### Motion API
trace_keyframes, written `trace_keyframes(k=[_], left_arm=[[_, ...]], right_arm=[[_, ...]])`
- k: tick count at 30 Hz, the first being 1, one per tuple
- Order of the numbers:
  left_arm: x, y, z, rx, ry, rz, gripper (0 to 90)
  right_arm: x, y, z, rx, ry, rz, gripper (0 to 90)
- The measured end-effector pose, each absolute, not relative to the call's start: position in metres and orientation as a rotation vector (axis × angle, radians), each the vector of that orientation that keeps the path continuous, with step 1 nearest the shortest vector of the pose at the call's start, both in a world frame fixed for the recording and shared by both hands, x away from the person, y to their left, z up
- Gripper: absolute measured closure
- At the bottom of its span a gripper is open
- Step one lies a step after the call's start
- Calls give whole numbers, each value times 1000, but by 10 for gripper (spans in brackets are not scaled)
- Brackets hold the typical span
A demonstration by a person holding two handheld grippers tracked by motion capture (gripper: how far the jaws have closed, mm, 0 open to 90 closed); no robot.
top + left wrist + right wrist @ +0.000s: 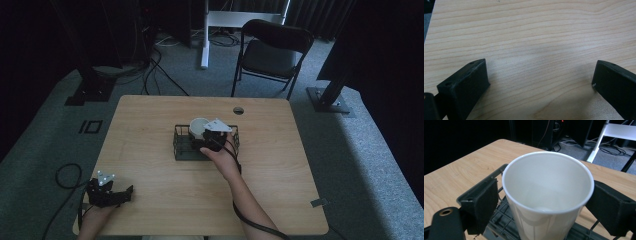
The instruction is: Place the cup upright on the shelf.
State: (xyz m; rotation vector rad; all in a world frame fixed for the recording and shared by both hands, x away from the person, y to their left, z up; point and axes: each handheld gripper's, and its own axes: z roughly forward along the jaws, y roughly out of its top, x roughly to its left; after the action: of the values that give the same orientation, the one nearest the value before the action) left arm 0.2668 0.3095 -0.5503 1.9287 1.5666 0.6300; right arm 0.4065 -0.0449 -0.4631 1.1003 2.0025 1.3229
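The left gripper point(111, 192) rests low over the table point(544, 37), jaws spread wide with bare wood between them. The right gripper point(544, 202) has its jaws either side of an upright white paper cup point(547, 195), over a black wire basket point(181, 145); whether they press it is unclear.

Matt wood-grain table point(544, 37), smooth cup point(544, 185)

Count: one white paper cup point(548, 195), one black wire basket point(182, 148), one wooden tabletop point(150, 150). Two claws: left claw point(122, 192), right claw point(202, 142). One folding chair point(272, 50) behind, upper centre of the frame.
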Motion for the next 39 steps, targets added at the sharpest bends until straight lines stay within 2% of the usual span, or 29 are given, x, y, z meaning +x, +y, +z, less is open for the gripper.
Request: trace_keyframes(k=[39], left_arm=[[267,310,-550,1929,1567,630,7]], right_arm=[[369,-100,-465,1054,1973,1353,127]])
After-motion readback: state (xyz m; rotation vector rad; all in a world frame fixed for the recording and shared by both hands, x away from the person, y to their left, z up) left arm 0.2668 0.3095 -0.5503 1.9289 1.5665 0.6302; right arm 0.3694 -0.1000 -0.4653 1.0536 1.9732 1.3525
